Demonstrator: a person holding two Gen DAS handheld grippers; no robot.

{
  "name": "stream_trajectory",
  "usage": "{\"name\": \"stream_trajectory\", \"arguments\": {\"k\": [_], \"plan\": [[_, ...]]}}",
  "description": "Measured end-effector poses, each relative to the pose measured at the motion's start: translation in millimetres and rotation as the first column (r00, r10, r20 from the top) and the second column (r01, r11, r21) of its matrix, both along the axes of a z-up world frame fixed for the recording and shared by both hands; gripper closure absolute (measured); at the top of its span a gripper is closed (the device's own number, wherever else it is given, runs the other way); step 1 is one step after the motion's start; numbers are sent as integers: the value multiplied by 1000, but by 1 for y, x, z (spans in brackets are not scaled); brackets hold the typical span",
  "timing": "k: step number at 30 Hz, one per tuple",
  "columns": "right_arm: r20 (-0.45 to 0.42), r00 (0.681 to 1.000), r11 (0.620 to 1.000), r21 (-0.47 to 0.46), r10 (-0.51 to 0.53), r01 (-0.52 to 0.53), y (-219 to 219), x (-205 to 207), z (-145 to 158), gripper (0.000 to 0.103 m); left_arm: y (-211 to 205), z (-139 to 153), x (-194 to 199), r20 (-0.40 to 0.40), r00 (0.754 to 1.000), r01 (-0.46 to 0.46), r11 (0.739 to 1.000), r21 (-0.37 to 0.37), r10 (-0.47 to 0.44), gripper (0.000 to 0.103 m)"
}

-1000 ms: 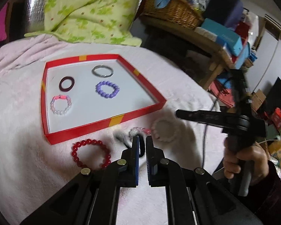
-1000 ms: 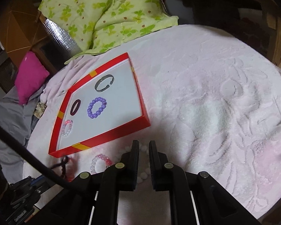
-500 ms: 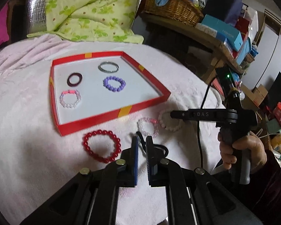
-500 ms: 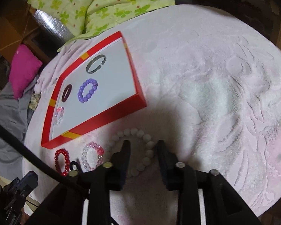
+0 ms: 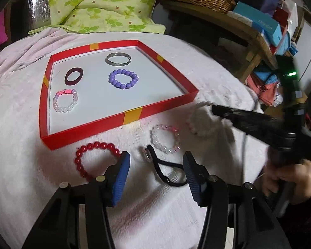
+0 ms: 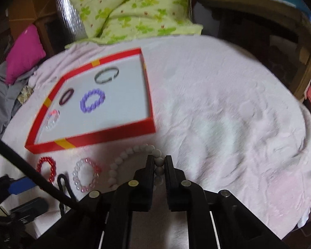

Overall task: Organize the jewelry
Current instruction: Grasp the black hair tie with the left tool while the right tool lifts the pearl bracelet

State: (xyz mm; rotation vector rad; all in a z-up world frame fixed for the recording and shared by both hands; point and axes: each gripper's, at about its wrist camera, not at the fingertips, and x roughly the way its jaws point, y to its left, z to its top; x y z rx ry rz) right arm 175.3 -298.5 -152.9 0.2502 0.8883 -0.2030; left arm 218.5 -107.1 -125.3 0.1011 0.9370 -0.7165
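Since half a second ago my left gripper [image 5: 155, 174] has spread its blue-padded fingers from nearly touching to wide apart, and my right gripper [image 6: 159, 161] has narrowed from a loose straddle to a pinch on the white bead bracelet [image 6: 132, 151].

Everything rests on a pale pink fleece blanket [image 6: 228, 114] over a round surface. Toward its far left side lies a shallow red tray [image 5: 118, 122] with a white floor. Four pieces are already in it, spaced apart so that none tangle: a silver bangle [image 5: 118, 59] near the far edge, a dark maroon ring [image 5: 73, 75] toward the far left corner, a purple bead bracelet [image 5: 123, 78] around the middle, and a pink-and-pearl bracelet [image 5: 65, 100] by the left wall.

Four pieces wait on the blanket just outside the tray's near wall. From left to right: a red bead bracelet [image 5: 95, 157], a black cord [image 5: 168, 168] with a small clear charm, a clear-and-pink bracelet [image 5: 165, 139], and the white bracelet, at the tray's near right corner.

The right gripper's fingers clamp one side of the white loop, with beads showing between them; I judge this a grip for lifting it into the tray. The left view is blurred there, so I cannot tell whether the loop is off the blanket.

The open left gripper hovers low over the black cord, red bracelet just beside its left finger, seemingly ready for the next pick.
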Motion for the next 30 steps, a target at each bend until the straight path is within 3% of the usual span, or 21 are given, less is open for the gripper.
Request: {"name": "stream_trajectory", "arguments": {"k": [4, 5, 6, 8, 17, 30], "plan": [[23, 999, 999, 38, -26, 26, -9, -2, 7, 92, -11, -10, 6, -3, 1000, -1, 1000, 30, 1, 52], [27, 999, 998, 54, -32, 30, -12, -3, 7, 92, -13, -12, 6, -5, 1000, 8, 999, 35, -8, 65], [32, 999, 997, 73, -37, 35, -14, -4, 8, 92, -16, -14, 5, -10, 1000, 19, 999, 50, -18, 85], [40, 998, 995, 87, -44, 40, -16, -4, 10, 92, -20, -19, 3, -18, 999, 35, 997, 75, -34, 94], [110, 993, 994, 105, -30, 18, -4, -9, 27, 92, -1, 6, -12, 54, 998, 44, 999, 16, -44, 95], [208, 978, 992, 118, 22, -48, 32, -2, 46, 92, 51, 47, -9, 99, 994, -42, 991, -126, 55, 95]]}}
